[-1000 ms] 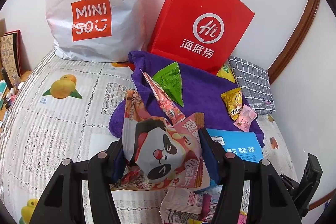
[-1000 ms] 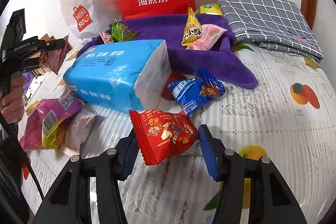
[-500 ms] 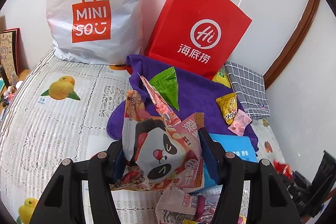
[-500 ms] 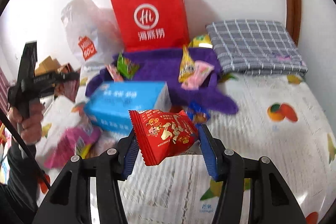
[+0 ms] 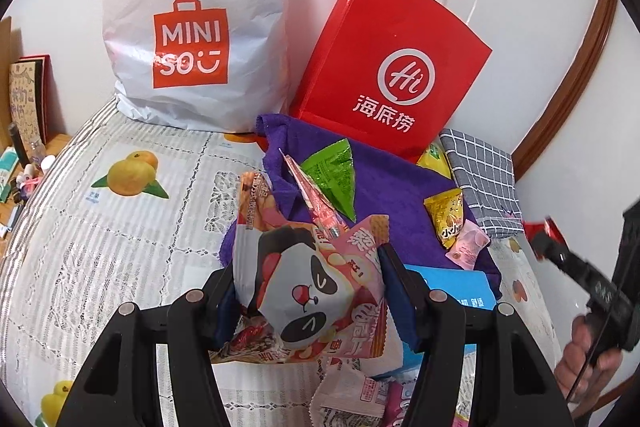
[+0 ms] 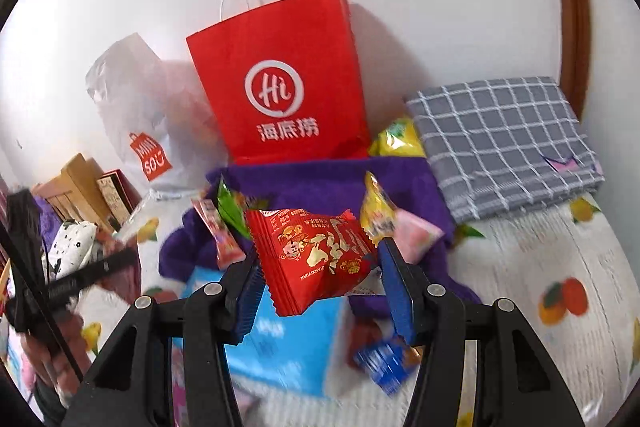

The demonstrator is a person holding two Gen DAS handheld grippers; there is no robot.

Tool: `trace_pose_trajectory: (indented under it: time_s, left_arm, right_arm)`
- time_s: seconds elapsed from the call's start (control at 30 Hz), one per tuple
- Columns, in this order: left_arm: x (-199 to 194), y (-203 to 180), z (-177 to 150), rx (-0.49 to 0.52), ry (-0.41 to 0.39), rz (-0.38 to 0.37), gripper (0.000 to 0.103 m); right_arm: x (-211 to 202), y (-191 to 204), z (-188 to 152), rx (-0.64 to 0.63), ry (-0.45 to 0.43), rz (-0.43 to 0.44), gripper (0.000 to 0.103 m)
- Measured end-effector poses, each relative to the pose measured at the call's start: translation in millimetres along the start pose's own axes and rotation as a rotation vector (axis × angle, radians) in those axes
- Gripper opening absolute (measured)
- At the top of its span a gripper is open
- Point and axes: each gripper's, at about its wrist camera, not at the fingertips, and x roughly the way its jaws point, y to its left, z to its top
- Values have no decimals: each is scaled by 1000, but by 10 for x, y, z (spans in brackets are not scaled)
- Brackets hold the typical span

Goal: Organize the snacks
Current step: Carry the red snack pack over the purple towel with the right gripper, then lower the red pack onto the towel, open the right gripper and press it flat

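Observation:
My left gripper [image 5: 306,301] is shut on a pink panda snack bag [image 5: 312,291] and holds it above the table in front of the purple towel [image 5: 400,195]. On the towel lie a green packet [image 5: 332,171], a thin pink stick packet [image 5: 316,207], a yellow packet [image 5: 448,217] and a pale pink packet [image 5: 468,245]. My right gripper [image 6: 318,277] is shut on a red snack packet [image 6: 316,257], raised toward the red paper bag [image 6: 284,87]. The right gripper also shows at the right edge of the left wrist view [image 5: 560,251].
A white MINISO bag [image 5: 192,27] stands left of the red bag [image 5: 392,67] against the wall. A grey checked cloth [image 6: 504,139] lies at the right. A blue tissue pack [image 6: 288,339], a blue snack [image 6: 384,363] and several loose packets [image 5: 360,395] lie on the fruit-print tablecloth [image 5: 120,227].
My right gripper has risen with the red packet and tilted up toward the red paper bag. My left gripper has drifted slightly, still holding the panda bag.

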Motion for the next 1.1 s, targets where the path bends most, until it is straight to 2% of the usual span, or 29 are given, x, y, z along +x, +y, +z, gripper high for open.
trace_pose_trajectory:
  time_s: [0.23, 0.5, 0.8, 1.1]
  left_arm:
    - [66, 35, -10, -10, 15, 9, 60]
    - [133, 42, -53, -11, 30, 12, 60]
    - [164, 65, -55, -22, 41, -5, 60]
    - [177, 87, -49, -33, 42, -6, 60]
  right_arm:
    - [391, 71, 203, -2, 6, 2, 54]
    - [844, -148, 25, 52, 94, 1, 54]
    - [1124, -329, -115, 105, 175, 11, 54]
    - [1152, -343, -146, 113, 177, 37, 56]
